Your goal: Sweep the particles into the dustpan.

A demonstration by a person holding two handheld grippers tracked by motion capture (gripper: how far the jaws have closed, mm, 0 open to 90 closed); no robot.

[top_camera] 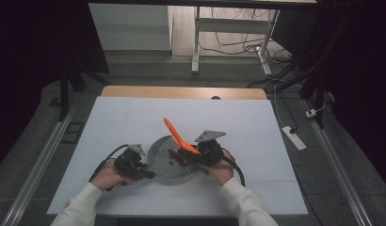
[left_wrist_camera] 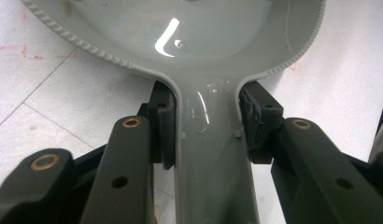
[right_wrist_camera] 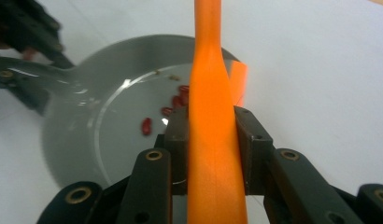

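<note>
A grey pan (top_camera: 159, 149) lies on the white table near the front edge, with several red beans (top_camera: 174, 156) in it. My left gripper (top_camera: 149, 174) is shut on the pan's handle (left_wrist_camera: 209, 154), its pads (left_wrist_camera: 165, 126) pressing both sides. My right gripper (top_camera: 187, 155) is shut on an orange spatula (top_camera: 174, 133), whose long end slants up and back over the pan. In the right gripper view the spatula (right_wrist_camera: 209, 70) rises between the pads (right_wrist_camera: 251, 149), with the beans (right_wrist_camera: 174, 101) and the pan (right_wrist_camera: 68, 140) to its left. The left gripper (right_wrist_camera: 26, 32) shows at the top left there.
The white table top (top_camera: 134, 117) spreads wide around the pan, with a wooden strip (top_camera: 181, 92) along its far edge. Beyond it stand a desk frame (top_camera: 197, 42) and loose cables (top_camera: 238, 44). A power strip (top_camera: 294, 137) lies on the floor at the right.
</note>
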